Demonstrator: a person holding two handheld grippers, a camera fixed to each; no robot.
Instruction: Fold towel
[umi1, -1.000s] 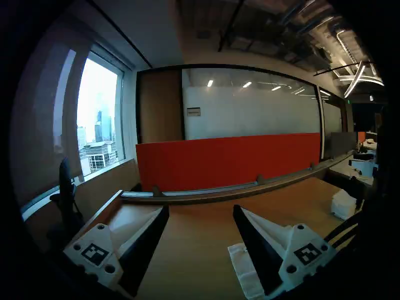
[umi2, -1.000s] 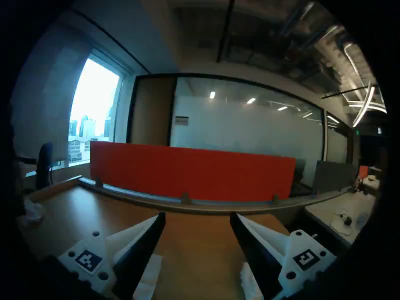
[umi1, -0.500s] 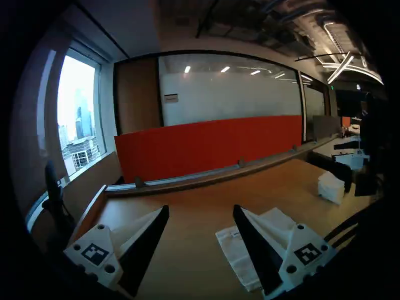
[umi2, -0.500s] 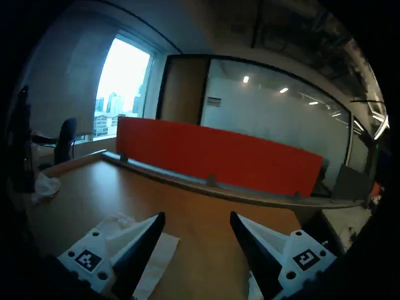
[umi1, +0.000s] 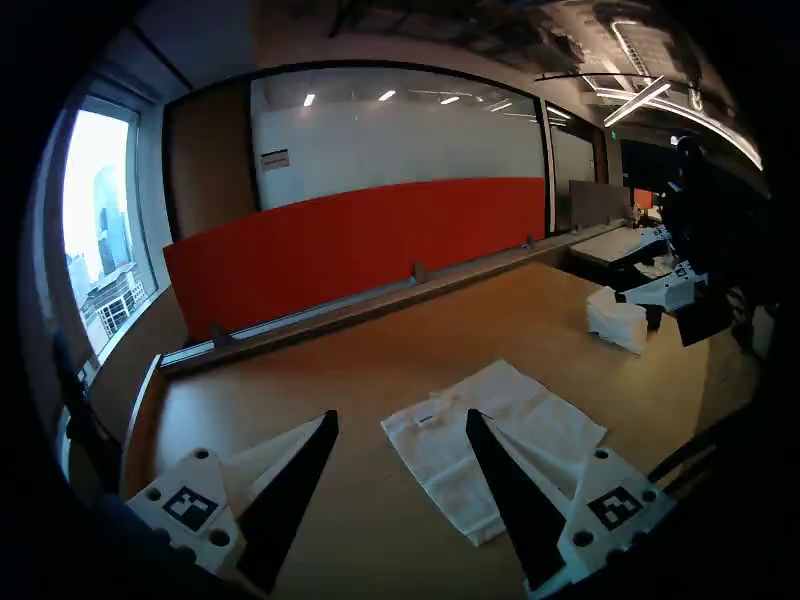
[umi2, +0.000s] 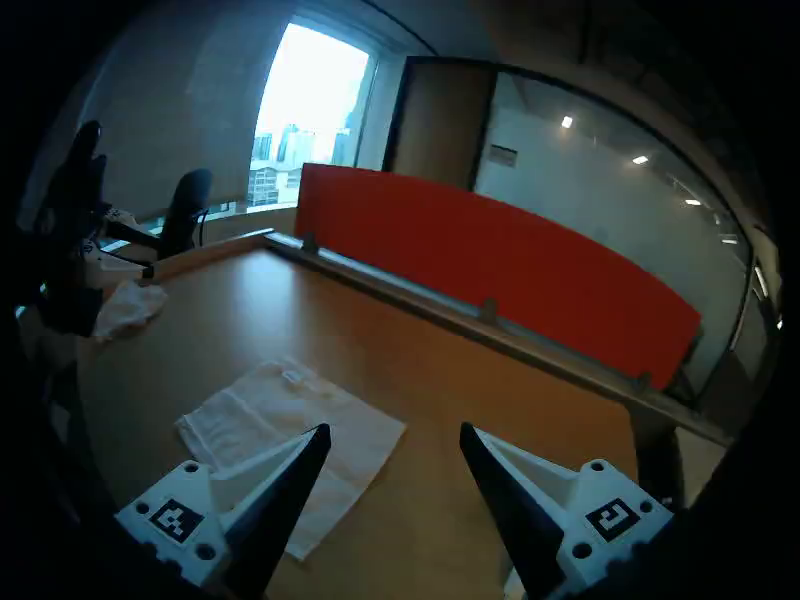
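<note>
A white towel (umi1: 500, 435) lies spread flat on the wooden table (umi1: 400, 360). In the left gripper view it sits just ahead of and under the right finger of my left gripper (umi1: 398, 420), which is open and holds nothing. The right gripper view has the same towel (umi2: 285, 420) ahead to the left, partly under the left finger of my right gripper (umi2: 393, 432). That gripper is open too, with nothing between its fingers. Both grippers hover above the table, apart from the towel.
A folded white cloth (umi1: 617, 320) rests at the table's right, beside the other gripper (umi1: 668, 292) and a person. A crumpled white cloth (umi2: 125, 305) lies at the left edge. A red divider (umi2: 500, 270) runs along the back. Office chairs (umi2: 185, 210) stand by the window.
Both grippers have risen and tilted down toward the table. The towel, earlier a sliver at the bottom, now lies in full view. Both stay open.
</note>
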